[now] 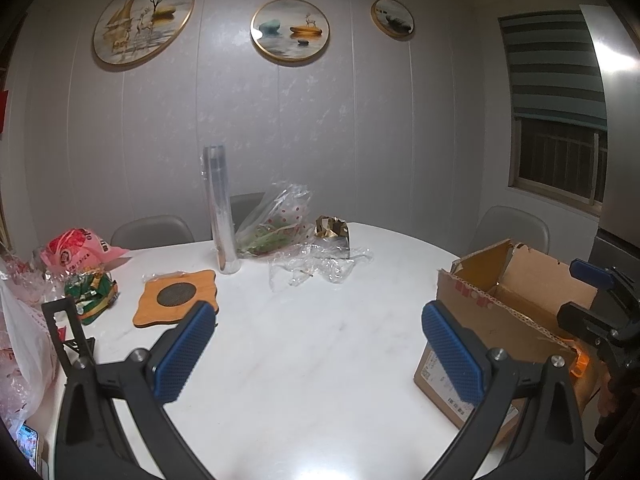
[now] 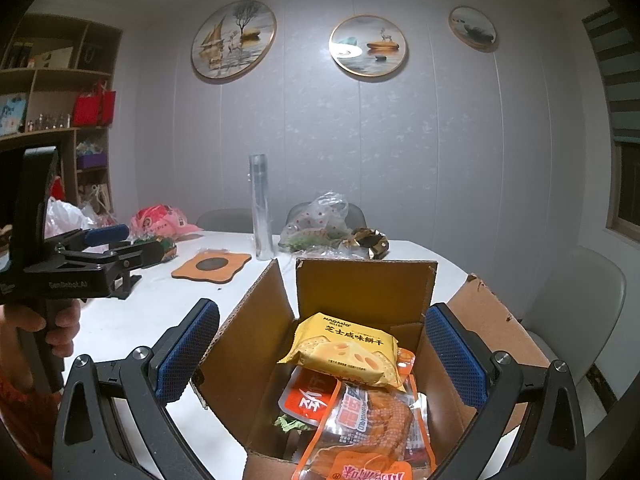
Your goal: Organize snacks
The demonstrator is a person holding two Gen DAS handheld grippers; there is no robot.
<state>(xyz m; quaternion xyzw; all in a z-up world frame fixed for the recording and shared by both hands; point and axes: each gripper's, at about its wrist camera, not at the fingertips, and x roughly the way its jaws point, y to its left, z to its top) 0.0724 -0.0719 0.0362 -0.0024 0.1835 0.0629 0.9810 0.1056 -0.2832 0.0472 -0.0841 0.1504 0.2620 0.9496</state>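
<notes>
An open cardboard box (image 2: 360, 284) stands on the white table (image 2: 152, 320). Inside lie a yellow cracker pack (image 2: 344, 348) and orange snack packs (image 2: 352, 412). My right gripper (image 2: 322, 354) hangs open just above the box, one finger over each side wall, holding nothing. My left gripper (image 1: 320, 352) is open and empty over bare table, left of the box (image 1: 500, 308). A green snack pack (image 1: 92, 296) and a pink bag (image 1: 76, 252) lie at the table's far left. The right gripper (image 1: 600, 300) shows over the box in the left wrist view.
A wooden coaster (image 1: 176, 296), a tall clear tube (image 1: 220, 208), a plastic bag with greens (image 1: 280, 220), a gold foil piece (image 1: 332, 232) and crumpled clear wrap (image 1: 320, 264) sit at the back. Chairs (image 1: 512, 224) ring the table. A phone (image 1: 28, 444) lies at the left edge.
</notes>
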